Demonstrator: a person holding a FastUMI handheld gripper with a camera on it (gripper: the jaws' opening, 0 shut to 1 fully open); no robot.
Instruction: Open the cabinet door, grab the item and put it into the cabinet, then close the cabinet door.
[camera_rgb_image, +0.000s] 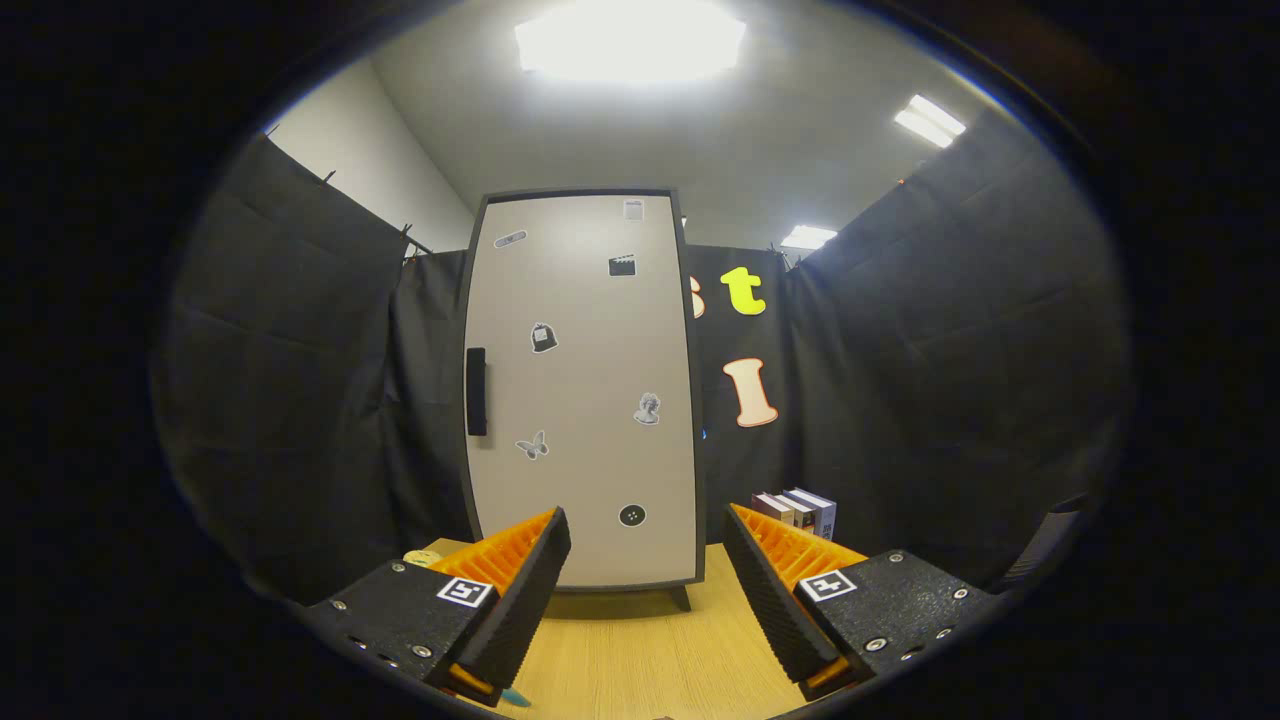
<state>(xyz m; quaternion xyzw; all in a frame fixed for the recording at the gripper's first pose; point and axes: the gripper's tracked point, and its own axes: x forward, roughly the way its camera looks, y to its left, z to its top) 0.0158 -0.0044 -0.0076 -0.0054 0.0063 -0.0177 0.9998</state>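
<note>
A tall cabinet (585, 390) stands upright on the wooden table (640, 650), just beyond my fingers. Its pale grey door is shut and carries several small stickers. A dark vertical handle (476, 391) sits on the door's left edge, about halfway up. My gripper (645, 530) is open, with nothing between its fingers, and the gap between the tips frames the door's lower right part. A small yellowish object (421, 557) peeks out on the table behind the left finger, mostly hidden. A bit of teal (515, 697) shows under the left finger.
Several books (800, 512) stand upright on the table to the right of the cabinet, beyond the right finger. Black cloth walls close in the booth on the left, back and right. Bare wood lies between my fingers and the cabinet's foot.
</note>
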